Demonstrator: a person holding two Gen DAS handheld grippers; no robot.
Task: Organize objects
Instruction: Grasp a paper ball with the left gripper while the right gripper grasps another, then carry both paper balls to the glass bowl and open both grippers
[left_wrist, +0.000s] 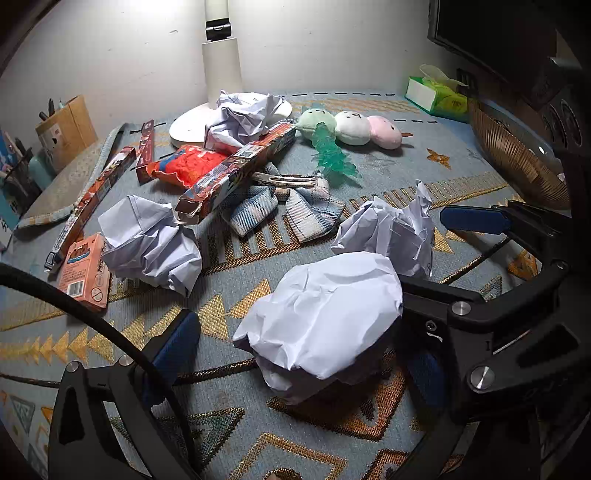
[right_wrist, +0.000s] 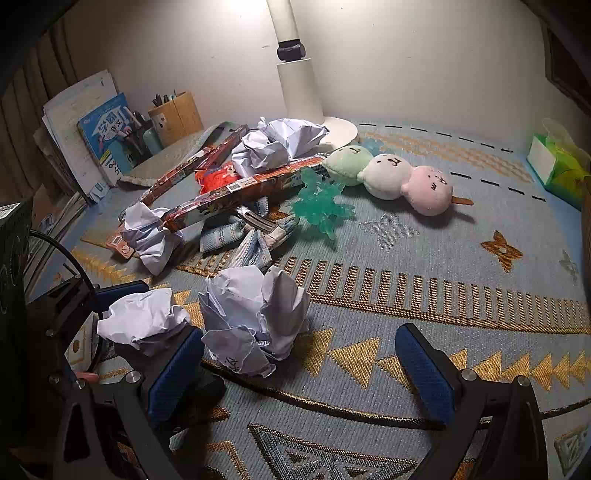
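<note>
1. The left tongs (left_wrist: 295, 354) are spread, with a crumpled paper ball (left_wrist: 321, 314) lying between their blue pads; whether either pad touches it cannot be told, since the ball hides the right pad's tip.
2. The right tongs (right_wrist: 299, 373) are also spread and hold nothing; bare patterned cloth (right_wrist: 406, 258) on the bench lies between the fingers.
3. A second paper ball (right_wrist: 255, 317) sits just ahead of the right tongs' left finger, near it; contact cannot be made out.
4. In the right wrist view, the left tongs' ball shows at the left, partly hidden behind black frame parts.
5. Further ahead of both tongs lies a heap: long printed boxes (left_wrist: 236, 173), a red packet (left_wrist: 192, 166), a plaid bow with clip (left_wrist: 284, 199) and two more paper balls (left_wrist: 151, 240), each partly covered by another.
6. Beyond the heap, a three-ball plush (right_wrist: 391, 177) and a green crystal toy (right_wrist: 319, 206) lie touching.
7. The lamp (left_wrist: 221, 66) is cut off at the top; the tissue box (right_wrist: 554, 166) blurs at the edge.
</note>
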